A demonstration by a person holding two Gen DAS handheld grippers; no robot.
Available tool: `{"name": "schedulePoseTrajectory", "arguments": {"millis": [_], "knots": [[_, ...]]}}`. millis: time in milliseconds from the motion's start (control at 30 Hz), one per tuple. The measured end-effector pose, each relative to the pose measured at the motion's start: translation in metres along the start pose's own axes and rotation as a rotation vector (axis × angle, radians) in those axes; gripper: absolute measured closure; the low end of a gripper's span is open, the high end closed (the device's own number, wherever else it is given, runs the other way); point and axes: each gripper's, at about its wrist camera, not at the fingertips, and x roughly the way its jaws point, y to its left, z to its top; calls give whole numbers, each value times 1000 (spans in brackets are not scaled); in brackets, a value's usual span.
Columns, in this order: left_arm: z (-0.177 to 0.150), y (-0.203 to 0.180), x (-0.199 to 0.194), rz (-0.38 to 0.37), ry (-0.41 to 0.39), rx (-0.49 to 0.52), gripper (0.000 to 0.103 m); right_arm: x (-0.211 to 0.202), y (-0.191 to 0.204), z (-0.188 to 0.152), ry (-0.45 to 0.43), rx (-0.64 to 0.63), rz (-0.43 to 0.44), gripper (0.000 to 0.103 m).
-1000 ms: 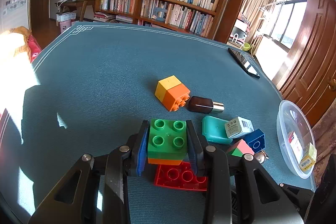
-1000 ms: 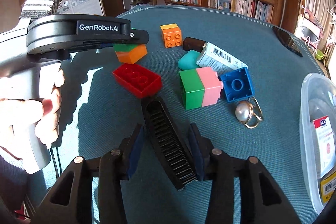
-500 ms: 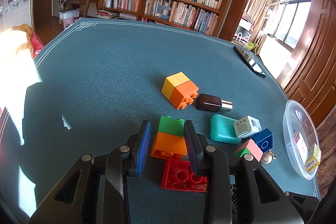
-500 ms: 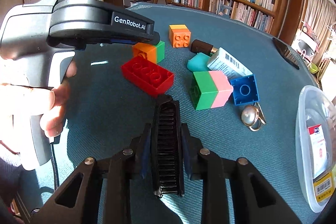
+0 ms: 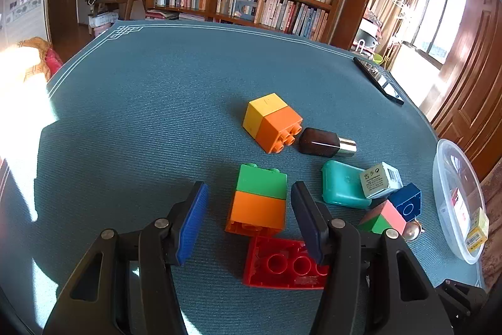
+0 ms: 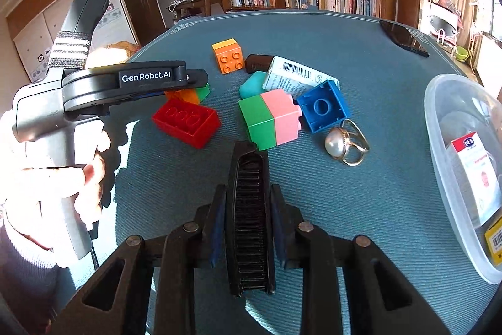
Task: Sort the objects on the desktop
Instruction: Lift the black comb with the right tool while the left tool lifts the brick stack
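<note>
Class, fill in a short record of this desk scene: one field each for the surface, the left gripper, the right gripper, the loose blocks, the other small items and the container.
surface: blue-green mat
left gripper: jaws opening, green-orange block between them, pads clear of it
right gripper: shut on black comb
loose blocks: red block, yellow-orange block, green-pink block, blue block
small items: pearl ring, brown bottle, teal case, white box, phone
container: clear tub, packets inside
</note>
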Motion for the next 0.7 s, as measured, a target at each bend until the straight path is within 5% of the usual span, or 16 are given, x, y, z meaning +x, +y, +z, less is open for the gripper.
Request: {"name": "schedulePoseTrajectory", "arguments": {"millis": [67, 367, 700], "knots": [[-1, 1, 4, -5, 10, 8, 65, 2, -2, 4, -4, 5, 5, 74], [1, -1, -11, -2, -49, 14, 66, -21, -16, 8, -85, 107, 59, 74], [6, -14, -28, -23, -93, 23, 66, -57, -49, 10, -198, 206, -38, 74]]}}
